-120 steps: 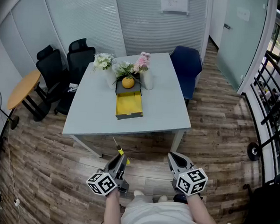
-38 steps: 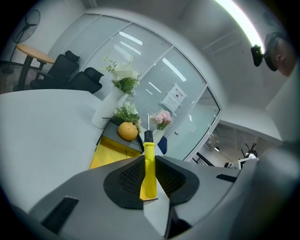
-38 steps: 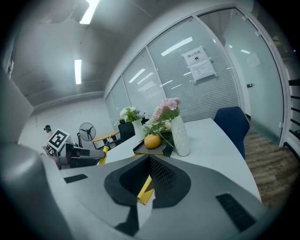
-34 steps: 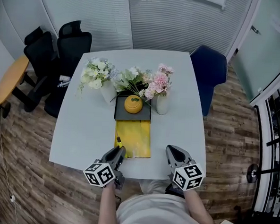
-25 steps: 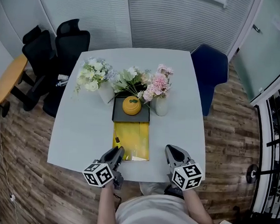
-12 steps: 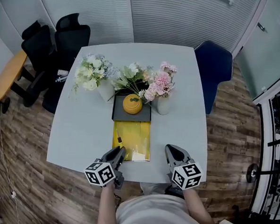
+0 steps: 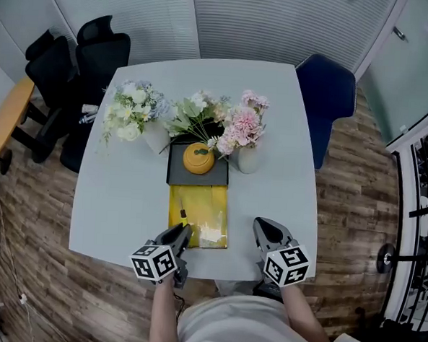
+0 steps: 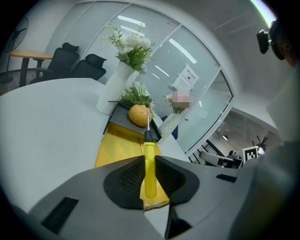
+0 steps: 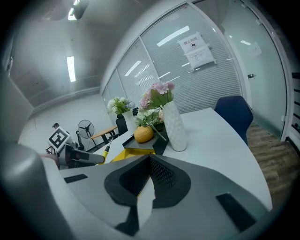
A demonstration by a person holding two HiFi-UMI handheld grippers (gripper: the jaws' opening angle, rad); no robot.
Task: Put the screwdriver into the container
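Observation:
A screwdriver with a yellow handle and a thin metal shaft is clamped in my left gripper, which is shut on it. The shaft points forward at the yellow container. In the head view, the screwdriver tip hangs over the near left part of the yellow container, with the left gripper at the table's near edge. My right gripper hovers to the right of the container. Its jaws are shut with nothing between them.
A dark tray holding an orange round object adjoins the container's far end. Two white vases of flowers flank it. A blue chair and black chairs stand round the white table.
Since 4.8 s ago I have come from the floor up to the table's near edge. Over the last second the screwdriver tip has stayed over the container's near left part.

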